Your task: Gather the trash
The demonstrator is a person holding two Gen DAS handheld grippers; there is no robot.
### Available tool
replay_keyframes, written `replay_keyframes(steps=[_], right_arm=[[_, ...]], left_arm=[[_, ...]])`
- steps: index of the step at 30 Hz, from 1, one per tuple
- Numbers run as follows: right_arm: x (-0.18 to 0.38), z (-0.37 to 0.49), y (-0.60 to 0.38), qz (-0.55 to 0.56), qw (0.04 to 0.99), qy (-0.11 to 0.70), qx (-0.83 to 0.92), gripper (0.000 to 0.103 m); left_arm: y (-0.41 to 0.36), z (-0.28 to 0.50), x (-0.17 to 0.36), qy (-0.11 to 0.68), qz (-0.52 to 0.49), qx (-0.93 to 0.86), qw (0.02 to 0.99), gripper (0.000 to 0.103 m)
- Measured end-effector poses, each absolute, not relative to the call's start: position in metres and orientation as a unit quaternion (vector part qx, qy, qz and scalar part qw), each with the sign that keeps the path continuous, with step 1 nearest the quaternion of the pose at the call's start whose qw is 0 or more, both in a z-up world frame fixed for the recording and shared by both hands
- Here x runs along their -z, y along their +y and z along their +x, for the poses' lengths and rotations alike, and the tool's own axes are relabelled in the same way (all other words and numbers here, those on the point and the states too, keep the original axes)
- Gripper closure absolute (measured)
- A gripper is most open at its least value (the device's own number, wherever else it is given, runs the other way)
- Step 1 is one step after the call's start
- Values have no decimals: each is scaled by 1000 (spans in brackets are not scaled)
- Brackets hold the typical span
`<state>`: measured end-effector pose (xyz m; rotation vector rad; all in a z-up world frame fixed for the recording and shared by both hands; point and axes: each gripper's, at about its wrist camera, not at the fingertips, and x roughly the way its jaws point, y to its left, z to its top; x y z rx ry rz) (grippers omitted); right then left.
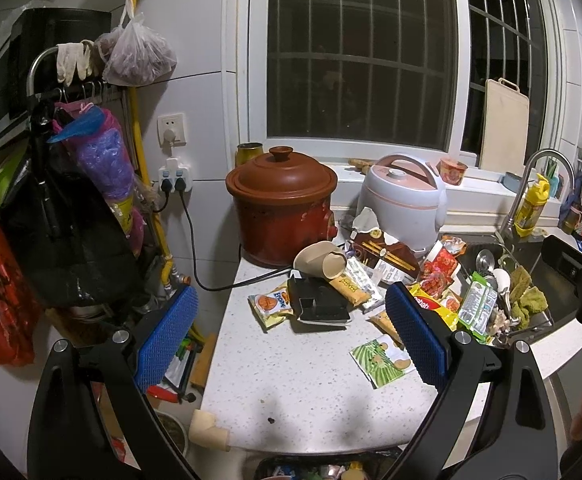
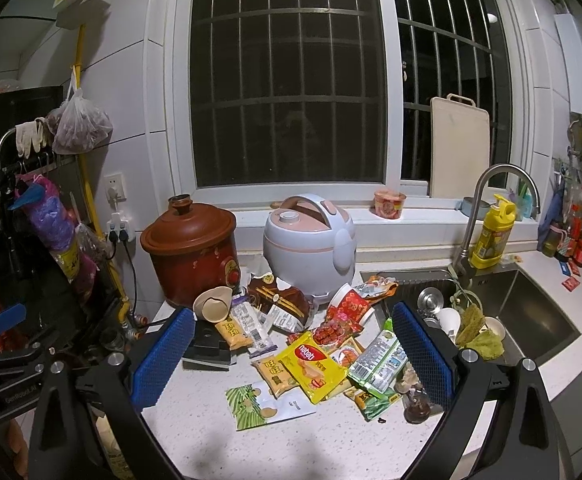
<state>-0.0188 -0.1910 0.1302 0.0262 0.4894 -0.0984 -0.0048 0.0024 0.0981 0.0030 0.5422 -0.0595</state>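
Hovering above speckled white surface [image 1: 315,380], L gripper [image 1: 291,332]: jaws spread wide, blue pads, nothing held.

L wrist view:
- Trash heap, mid-surface to sink edge.
- Orange/white snack packet [image 1: 270,307], flat, left of heap.
- Black plastic tray [image 1: 318,301], just beside packet, partly over it.
- Tan paper cup [image 1: 320,263], on its side, mouth toward camera, touching tray's far edge.
- Brown torn box [image 1: 387,255], behind cup, in front of rice cooker.
- Green/white wrapper [image 1: 381,358], flat, nearest camera, near right pad.
- Brown clay cooker [image 1: 282,204], lidded, rear left; pale rice cooker [image 1: 403,198] to its right, close.
- Bagged bin rim [image 1: 323,469] at bottom edge, below surface.
- R gripper body visible far right edge.

R wrist view:
- R gripper [image 2: 293,354]: jaws wide apart, empty, above heap.
- Yellow snack wrapper [image 2: 314,362], centre of heap, between pads.
- Green/white wrapper [image 2: 265,402], flat, nearest camera.
- Green-edged white packet [image 2: 377,358], just right of yellow one, near right pad.
- Red noodle cup [image 2: 347,307], tipped, behind yellow wrapper.
- Paper cup [image 2: 213,304], on side, near left pad.
- Sink [image 2: 531,316] right of heap; dishes, sponge cloth in rack inside.
- Yellow soap bottle [image 2: 493,232], upright by tap.
- Cutting board [image 2: 459,148] leaning on window.
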Motion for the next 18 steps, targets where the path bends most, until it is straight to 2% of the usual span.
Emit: replay_keyframes(steps=[18], right_arm=[[-130, -19, -191, 12, 969, 244, 49, 5]], left_arm=[[-2, -6, -97, 269, 5, 34, 963, 11]])
